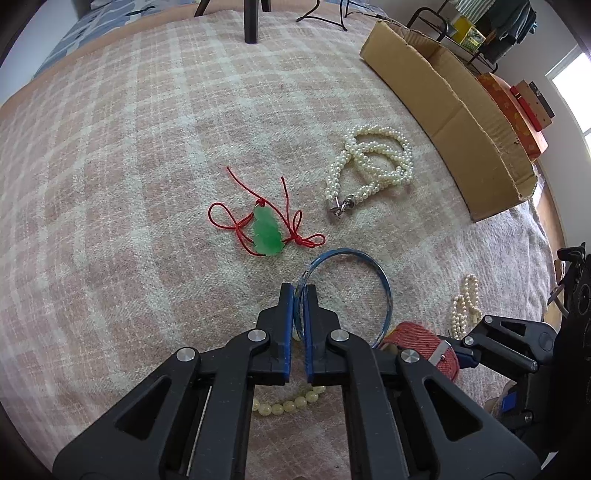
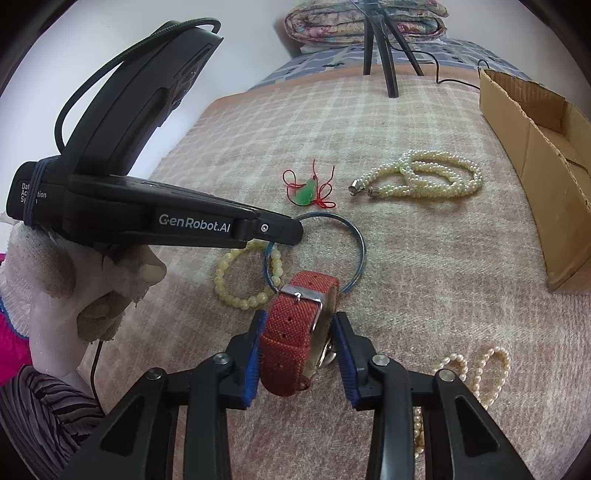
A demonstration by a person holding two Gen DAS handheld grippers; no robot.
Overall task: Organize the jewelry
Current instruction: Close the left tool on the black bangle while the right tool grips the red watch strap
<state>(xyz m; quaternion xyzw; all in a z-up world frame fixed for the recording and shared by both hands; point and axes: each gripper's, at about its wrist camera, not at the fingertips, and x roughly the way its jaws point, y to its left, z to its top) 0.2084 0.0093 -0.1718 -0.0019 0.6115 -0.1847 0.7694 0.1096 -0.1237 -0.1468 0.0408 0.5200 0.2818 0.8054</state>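
My left gripper is shut on the rim of a thin blue bangle, which stands tilted above the blanket; the bangle also shows in the right wrist view. My right gripper is shut on a red fabric-strap watch, seen in the left wrist view too. A green jade pendant on red cord lies ahead. A multi-strand pearl bracelet lies beyond it. A yellow bead bracelet lies under the left gripper.
An open cardboard box stands at the right on the plaid blanket. A thin pearl strand lies at the near right. Tripod legs stand at the far edge.
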